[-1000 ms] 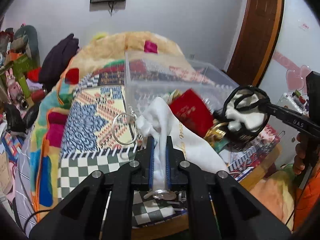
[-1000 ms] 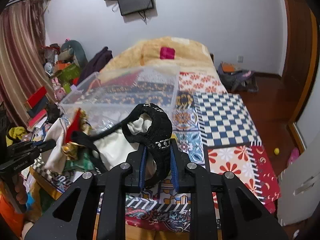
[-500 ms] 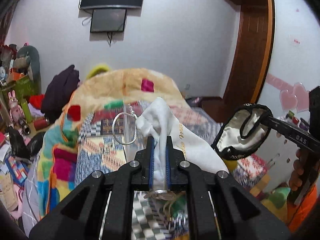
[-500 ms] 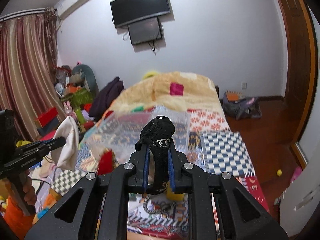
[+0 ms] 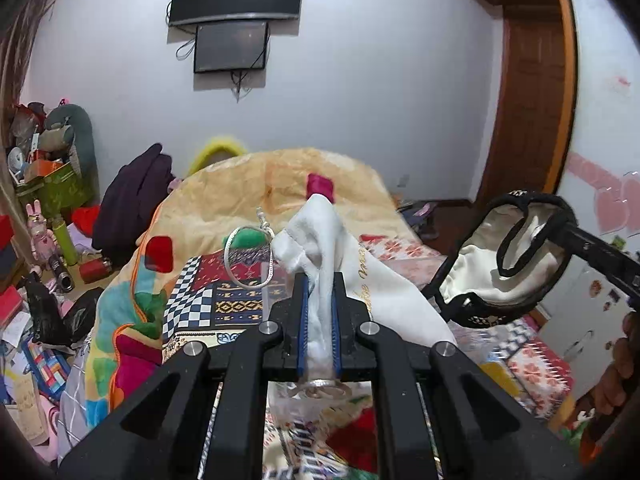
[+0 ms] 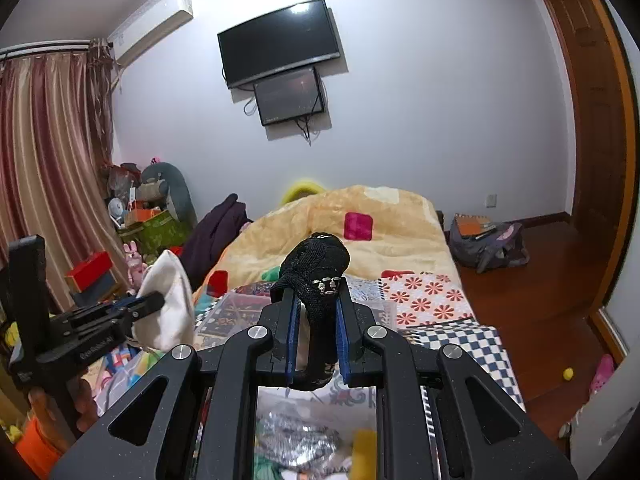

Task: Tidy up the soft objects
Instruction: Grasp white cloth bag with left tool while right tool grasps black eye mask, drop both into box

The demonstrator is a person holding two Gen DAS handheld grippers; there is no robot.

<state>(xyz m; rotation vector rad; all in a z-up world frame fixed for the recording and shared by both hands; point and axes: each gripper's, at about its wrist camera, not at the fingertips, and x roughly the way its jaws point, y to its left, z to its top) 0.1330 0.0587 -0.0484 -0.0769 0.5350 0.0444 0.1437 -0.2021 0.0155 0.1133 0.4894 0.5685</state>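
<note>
My left gripper is shut on a white drawstring pouch with a silver cord loop, held high over the bed. The pouch also shows in the right wrist view, in the left gripper. My right gripper is shut on a black-trimmed cream cloth bag, also lifted. That bag hangs open at the right in the left wrist view. A clear plastic bin with soft items lies below both grippers.
A bed with a patchwork cover and a yellow blanket fills the middle. Cluttered toys and boxes stand at the left. A wooden door is at the right. A backpack lies on the floor.
Both grippers have risen from the bin with their items. The views tilted up, so the wall and TV now show and the bin has dropped to the bottom.
</note>
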